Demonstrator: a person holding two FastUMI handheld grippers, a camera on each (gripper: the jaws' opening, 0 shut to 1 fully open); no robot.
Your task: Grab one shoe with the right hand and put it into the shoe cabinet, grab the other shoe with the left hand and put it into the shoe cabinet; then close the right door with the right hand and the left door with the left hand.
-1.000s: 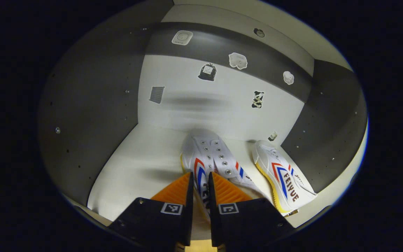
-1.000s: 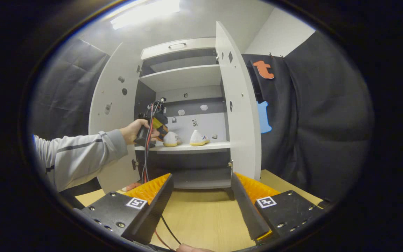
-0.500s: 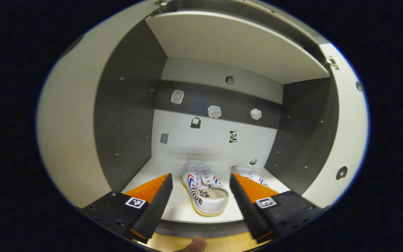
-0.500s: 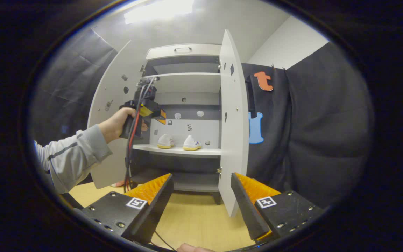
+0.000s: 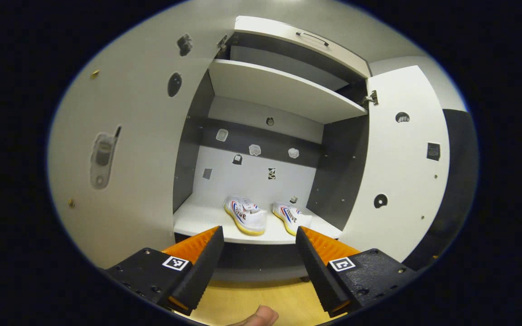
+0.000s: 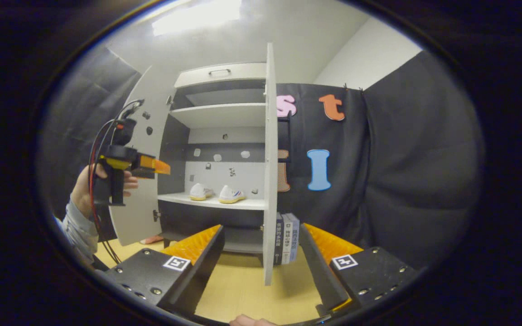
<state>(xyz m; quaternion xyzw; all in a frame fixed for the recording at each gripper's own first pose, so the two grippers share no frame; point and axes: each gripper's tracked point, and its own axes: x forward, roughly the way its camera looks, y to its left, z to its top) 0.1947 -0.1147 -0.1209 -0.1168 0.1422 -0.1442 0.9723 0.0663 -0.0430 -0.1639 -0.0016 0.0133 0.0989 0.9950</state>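
left gripper view puts your left hand-held gripper [image 5: 257, 233] in front of the shoe cabinet [image 5: 283, 86], its fingers spread apart with nothing between them. past them, the left shoe [image 5: 244, 214] and the right shoe [image 5: 291, 217] sit side by side on the lower shelf [image 5: 197, 217], toes toward the back panel, heels near the shelf's front lip. set that way, they look far enough in that the doors should swing past without catching a heel. both shoes carry writing on the side, too small here to read.

the left door [image 5: 125, 149] stands wide open beside your gripper, and the right door [image 5: 401, 158] is open on the far side. stickers dot the doors and back panel; none has lettering you can make out.

in the right gripper view, your right hand-held gripper [image 6: 259, 256] hangs above the wooden tabletop [image 6: 238, 290], fingers also apart and empty, lined up almost edge-on with the right door [image 6: 268, 172]. that position suits pushing the door's outer face to shut it, which is the step that seems due. your other gripper [image 6: 127, 165] shows at the left, held in a hand [image 6: 84, 185] near the left door. some books [image 6: 287, 237] stand behind the right door; their spine text is too small to read.
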